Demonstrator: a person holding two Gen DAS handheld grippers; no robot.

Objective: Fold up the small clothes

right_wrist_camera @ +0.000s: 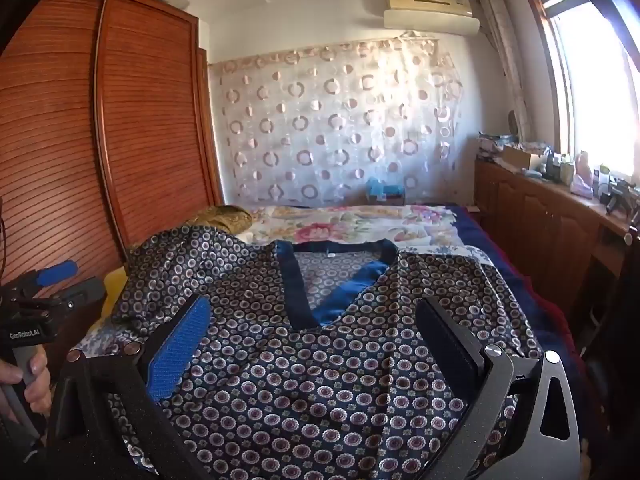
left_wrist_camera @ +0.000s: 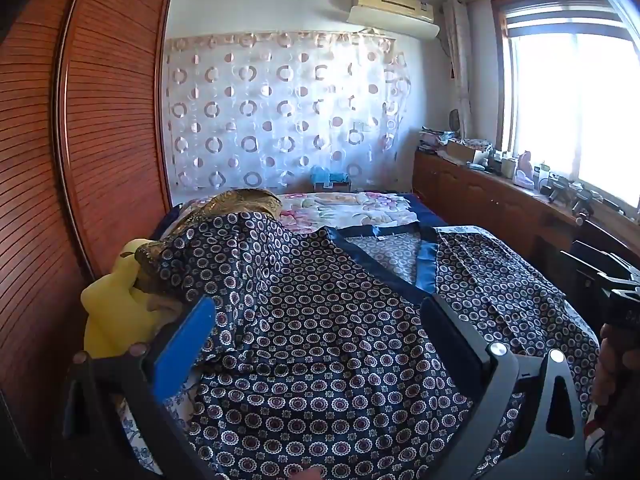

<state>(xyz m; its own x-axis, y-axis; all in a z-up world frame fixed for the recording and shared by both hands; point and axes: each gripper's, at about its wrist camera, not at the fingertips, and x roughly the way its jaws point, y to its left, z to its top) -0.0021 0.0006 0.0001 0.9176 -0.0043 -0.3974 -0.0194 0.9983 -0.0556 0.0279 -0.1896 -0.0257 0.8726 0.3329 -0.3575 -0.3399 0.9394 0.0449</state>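
The patterned shirt lay spread front-up across the near end of the bed, neckline toward the far edge, flat for folding. Left gripper and right gripper hovered over it, fingers wide apart, holding nothing.

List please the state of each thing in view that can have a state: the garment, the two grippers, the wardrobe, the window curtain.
Patterned garment: spread on the bed, front up, unfolded, one sleeve draped over a pillow.
Left gripper: open, fingers wide, above the cloth, holding nothing.
Right gripper: open, fingers wide, holding nothing.
Wardrobe doors: closed.
Window curtain: drawn aside.
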